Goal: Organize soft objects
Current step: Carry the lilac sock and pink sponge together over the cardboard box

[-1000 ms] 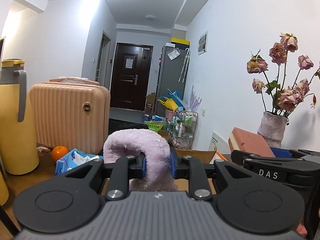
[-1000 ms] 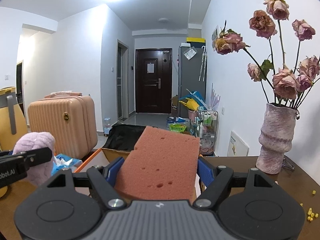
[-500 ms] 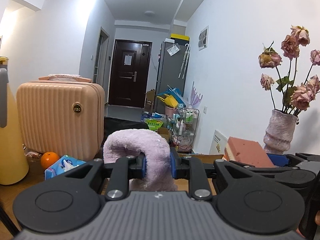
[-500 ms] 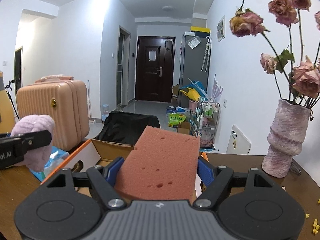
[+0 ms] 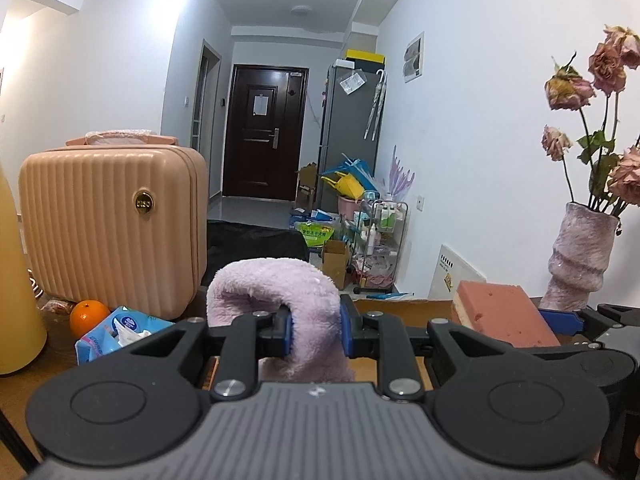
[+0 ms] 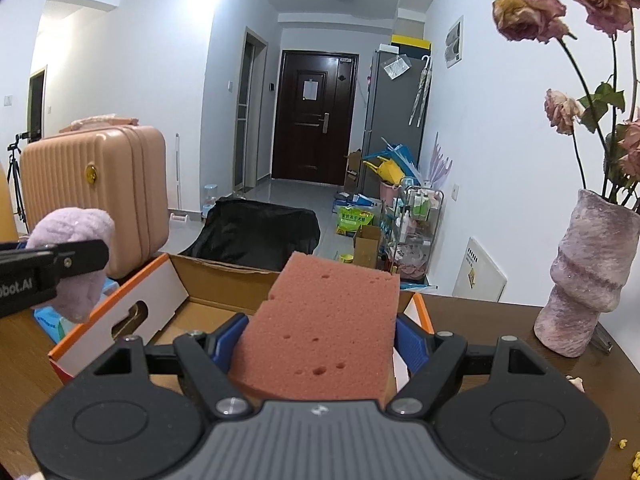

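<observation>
My left gripper is shut on a fluffy lilac cloth, held above the table; the cloth also shows at the left of the right wrist view. My right gripper is shut on a pink sponge block, held over the near side of an open cardboard box with an orange rim. The sponge also shows at the right of the left wrist view. The box's floor is mostly hidden behind the sponge.
A grey-pink vase with dried roses stands on the brown table at the right. A pink suitcase, an orange, a blue tissue pack and a yellow jug sit at the left.
Both grippers have moved forward toward the box, each holding its object. The box now lies open below the sponge. The view has shifted right, and the jug has slid toward the left edge.
</observation>
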{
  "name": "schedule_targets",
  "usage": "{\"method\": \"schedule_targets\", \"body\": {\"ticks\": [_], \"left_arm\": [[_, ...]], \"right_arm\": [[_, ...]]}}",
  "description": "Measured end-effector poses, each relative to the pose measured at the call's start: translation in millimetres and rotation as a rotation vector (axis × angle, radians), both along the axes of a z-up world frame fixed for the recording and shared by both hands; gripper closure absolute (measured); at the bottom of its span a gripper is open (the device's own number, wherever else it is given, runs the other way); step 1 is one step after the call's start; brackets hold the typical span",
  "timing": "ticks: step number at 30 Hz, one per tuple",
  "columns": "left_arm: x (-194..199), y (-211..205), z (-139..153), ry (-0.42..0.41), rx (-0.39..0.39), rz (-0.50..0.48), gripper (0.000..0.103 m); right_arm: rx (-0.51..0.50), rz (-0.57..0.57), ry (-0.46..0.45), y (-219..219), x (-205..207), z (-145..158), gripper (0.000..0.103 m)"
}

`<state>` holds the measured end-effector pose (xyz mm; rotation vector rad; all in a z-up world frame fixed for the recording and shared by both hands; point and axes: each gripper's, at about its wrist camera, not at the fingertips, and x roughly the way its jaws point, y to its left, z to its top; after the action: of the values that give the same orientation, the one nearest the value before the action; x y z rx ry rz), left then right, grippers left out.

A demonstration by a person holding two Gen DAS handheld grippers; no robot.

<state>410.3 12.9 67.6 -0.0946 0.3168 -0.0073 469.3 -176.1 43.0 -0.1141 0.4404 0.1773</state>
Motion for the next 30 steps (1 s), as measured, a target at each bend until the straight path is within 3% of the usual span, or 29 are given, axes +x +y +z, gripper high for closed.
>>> {"method": "schedule_targets", "body": {"ticks": [30], "left_arm": [[37, -8, -41, 0.089, 0.062, 0.053, 0.081]], "right_arm": [[-0.003, -0.024, 0.092, 4, 28, -38, 0.026]]}}
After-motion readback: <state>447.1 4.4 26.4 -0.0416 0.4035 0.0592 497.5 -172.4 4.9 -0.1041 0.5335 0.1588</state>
